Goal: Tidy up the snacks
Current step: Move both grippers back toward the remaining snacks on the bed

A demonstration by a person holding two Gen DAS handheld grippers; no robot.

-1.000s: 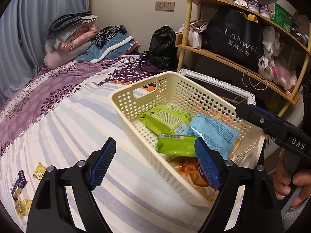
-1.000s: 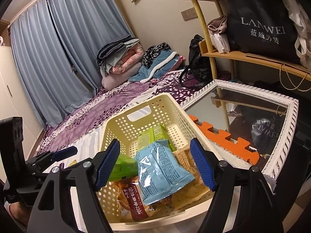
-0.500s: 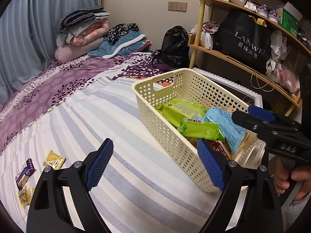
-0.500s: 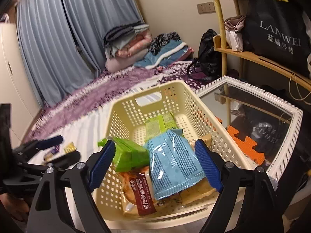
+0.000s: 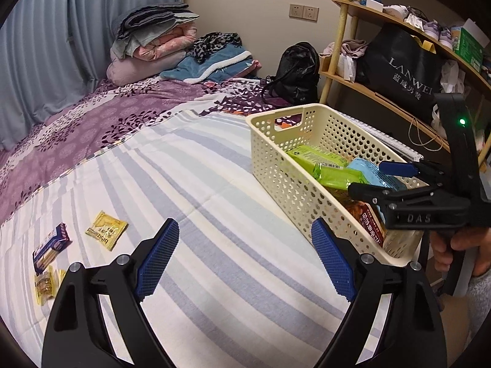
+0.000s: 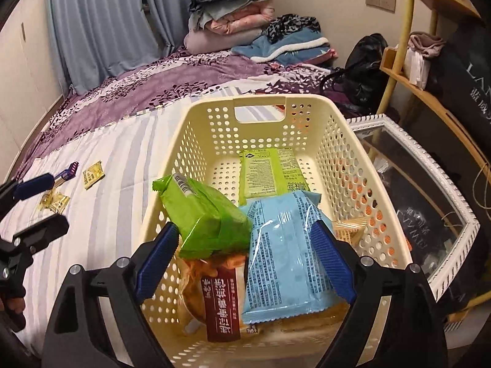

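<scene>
ample striped bedspread (image 5: 190,184) beside basket (image 5: 276,159)

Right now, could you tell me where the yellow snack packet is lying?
In the left wrist view the yellow snack packet lies low on the left, on the striped bedsheet, beside the blue packet and outside the basket.

One basket (image 6: 353,165), two green packets (image 6: 208,217)

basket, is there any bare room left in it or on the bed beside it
Inside the basket, the bare floor is at the far end, between the handle cutout and the flat green packet. The near end is crowded with the blue packet and others stacked. On the bed, the striped sheet lies bare between the basket and the small yellow packet.
</scene>
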